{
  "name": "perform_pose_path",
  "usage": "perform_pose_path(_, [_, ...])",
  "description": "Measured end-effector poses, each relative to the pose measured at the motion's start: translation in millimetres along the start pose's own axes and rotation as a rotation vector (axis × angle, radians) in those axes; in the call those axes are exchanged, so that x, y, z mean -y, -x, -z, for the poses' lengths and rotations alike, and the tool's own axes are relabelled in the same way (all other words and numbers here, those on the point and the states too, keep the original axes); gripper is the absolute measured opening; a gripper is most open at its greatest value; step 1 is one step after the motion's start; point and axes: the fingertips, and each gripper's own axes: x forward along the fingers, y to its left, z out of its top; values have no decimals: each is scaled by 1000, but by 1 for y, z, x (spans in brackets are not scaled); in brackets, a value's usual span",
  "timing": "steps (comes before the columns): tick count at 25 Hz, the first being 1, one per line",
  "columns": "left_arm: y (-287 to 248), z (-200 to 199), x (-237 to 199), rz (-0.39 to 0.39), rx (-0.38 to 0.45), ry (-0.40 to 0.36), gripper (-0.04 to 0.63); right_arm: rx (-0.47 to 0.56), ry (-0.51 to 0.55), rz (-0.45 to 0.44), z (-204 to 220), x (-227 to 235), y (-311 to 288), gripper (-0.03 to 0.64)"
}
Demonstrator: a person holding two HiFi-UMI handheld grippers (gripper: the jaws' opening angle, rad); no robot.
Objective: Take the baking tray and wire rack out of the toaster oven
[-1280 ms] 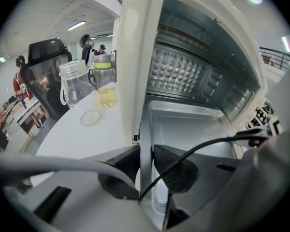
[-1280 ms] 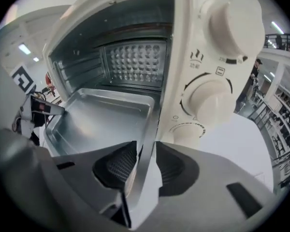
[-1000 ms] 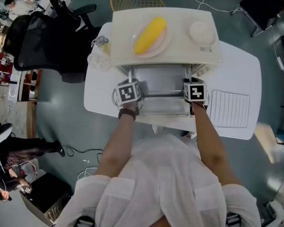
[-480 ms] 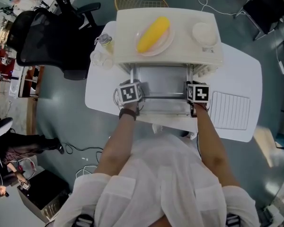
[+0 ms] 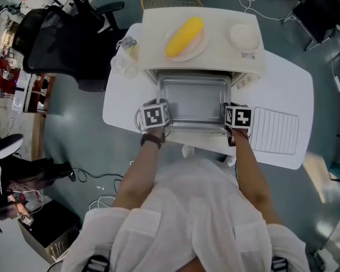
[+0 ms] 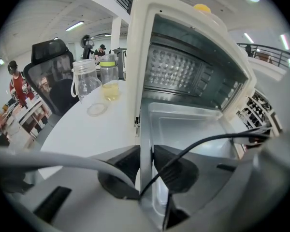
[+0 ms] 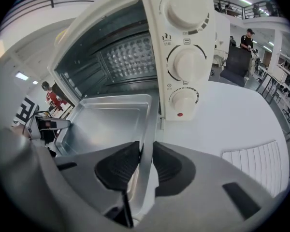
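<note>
tray [image 5: 195,98] further out of oven [image 5: 215,22] | L tool [image 6: 146,166] grips rim | R tool [image 7: 145,163] just closing on rim

Silver-grey baking tray [image 5: 194,98], cream toaster oven [image 5: 215,52], white table [image 5: 286,78], white wire rack [image 5: 276,130], yellow corn cob [image 5: 185,37]. Left gripper [image 6: 146,163] and right gripper [image 7: 146,161]: black jaws, cubes with black-and-white square markers.

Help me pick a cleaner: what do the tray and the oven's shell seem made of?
The tray: apparently bare metal, dull silver sheen with soft reflections. The oven shell: smooth matte cream, plastic or painted metal; the look leaves that open.
</note>
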Motion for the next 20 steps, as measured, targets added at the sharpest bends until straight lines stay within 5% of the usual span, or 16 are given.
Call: perform_pose_path(20, [84,62,37,-112,21,109,80,18,88,-128,32,9,54,86])
